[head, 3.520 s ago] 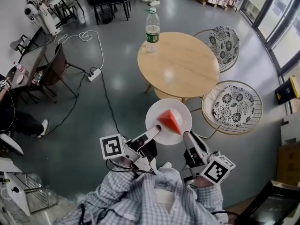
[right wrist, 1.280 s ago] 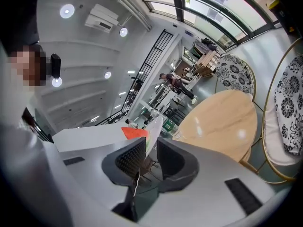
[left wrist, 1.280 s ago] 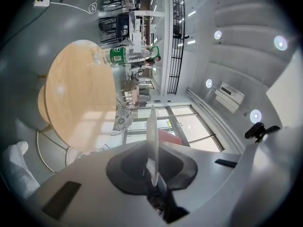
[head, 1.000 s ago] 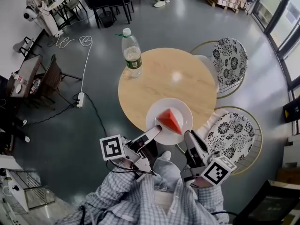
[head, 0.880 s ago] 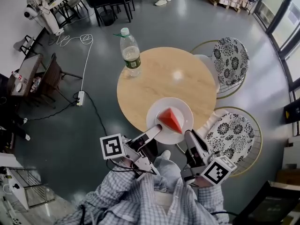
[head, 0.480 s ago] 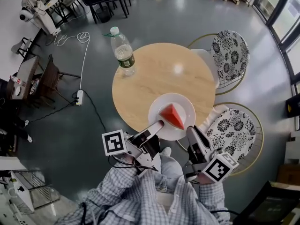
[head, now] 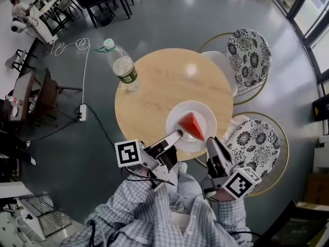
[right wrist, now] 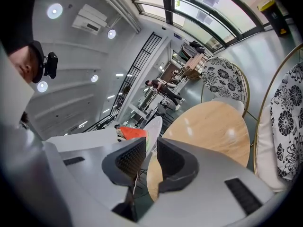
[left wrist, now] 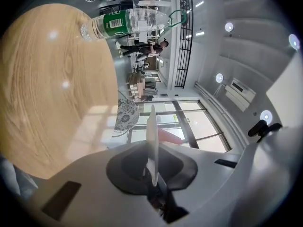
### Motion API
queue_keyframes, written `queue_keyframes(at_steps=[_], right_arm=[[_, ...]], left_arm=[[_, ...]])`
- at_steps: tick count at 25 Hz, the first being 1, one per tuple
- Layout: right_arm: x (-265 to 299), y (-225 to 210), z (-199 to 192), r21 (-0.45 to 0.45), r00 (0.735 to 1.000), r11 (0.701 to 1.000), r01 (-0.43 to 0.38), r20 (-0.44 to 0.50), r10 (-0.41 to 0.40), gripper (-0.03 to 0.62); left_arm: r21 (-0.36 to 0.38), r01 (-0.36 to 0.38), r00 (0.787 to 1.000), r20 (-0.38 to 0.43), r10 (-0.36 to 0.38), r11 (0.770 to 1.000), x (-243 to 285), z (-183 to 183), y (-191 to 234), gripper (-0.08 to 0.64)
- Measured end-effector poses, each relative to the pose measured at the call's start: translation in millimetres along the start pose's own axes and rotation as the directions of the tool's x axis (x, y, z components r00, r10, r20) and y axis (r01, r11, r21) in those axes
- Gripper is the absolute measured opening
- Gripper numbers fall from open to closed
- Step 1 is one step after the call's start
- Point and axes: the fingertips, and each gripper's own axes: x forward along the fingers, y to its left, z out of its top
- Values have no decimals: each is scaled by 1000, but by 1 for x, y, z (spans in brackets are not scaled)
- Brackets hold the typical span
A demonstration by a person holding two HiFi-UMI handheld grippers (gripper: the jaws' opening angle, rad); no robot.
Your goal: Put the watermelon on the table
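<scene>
Watermelon [head: 193,126], plate [head: 177,121] rim prob. pinched (gripper views)

The round tabletop [head: 164,89] is bare across its middle and far side, leaving open room there. A water bottle [head: 122,66] stands near its left edge, and the plate [head: 177,120] covers its near right edge. One cushioned chair [head: 249,55] crowds the far right side, and a second chair [head: 257,143] sits just beside the plate.

Bright, even daylight from windows [head: 316,19] at the upper right; pale glare spots on the round table [head: 154,102] and glossy floor [head: 175,19]. Heavy fisheye bending at edges; gripper views' foregrounds seem slightly soft.
</scene>
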Motion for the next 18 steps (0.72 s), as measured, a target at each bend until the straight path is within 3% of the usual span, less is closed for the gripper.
queue_keyframes(at_steps=[18], right_arm=[[62,-96,46,8,987,987,159,33,-159,80]], left_arm=[[-26,-40,989,-141,36,999,101,56,69,31]])
